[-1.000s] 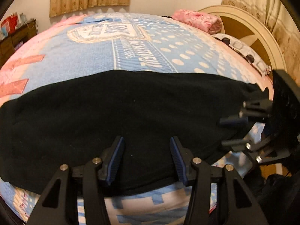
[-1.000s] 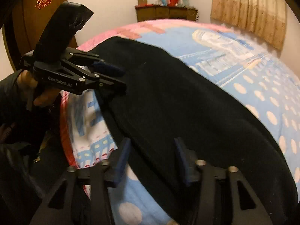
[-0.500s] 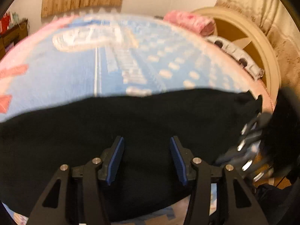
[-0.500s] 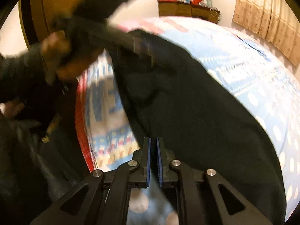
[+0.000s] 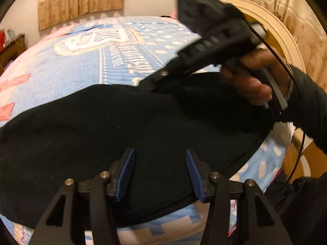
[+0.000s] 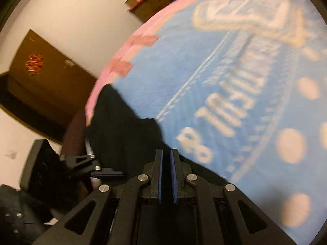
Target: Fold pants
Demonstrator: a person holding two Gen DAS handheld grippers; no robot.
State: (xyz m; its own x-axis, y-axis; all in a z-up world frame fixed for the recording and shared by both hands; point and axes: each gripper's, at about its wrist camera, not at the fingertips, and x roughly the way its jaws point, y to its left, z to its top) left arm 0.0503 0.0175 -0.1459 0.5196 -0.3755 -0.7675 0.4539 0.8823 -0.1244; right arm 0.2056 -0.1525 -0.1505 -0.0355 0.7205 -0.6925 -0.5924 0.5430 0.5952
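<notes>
Black pants (image 5: 122, 126) lie flat across the near part of a blue patterned bedspread (image 5: 85, 65). My left gripper (image 5: 159, 171) is open, hovering just above the pants near their front edge. My right gripper (image 6: 165, 157) is shut on the pants' right end, lifted and carried leftward over the garment; in the left wrist view it (image 5: 155, 85) comes in from the upper right with black cloth hanging from its tip. In the right wrist view the pants (image 6: 122, 130) trail down to the left and the left gripper (image 6: 98, 169) shows below.
A cream curved headboard (image 5: 286, 40) stands at the right with curtains (image 5: 81, 2) behind the bed. A wooden dresser (image 6: 163, 2) and a brown door (image 6: 45, 77) stand past the bed's foot. The bed's near edge runs under my left gripper.
My right gripper closed on the pants' right end, lifted it and swung it left over the garment. My left gripper stayed open over the pants.
</notes>
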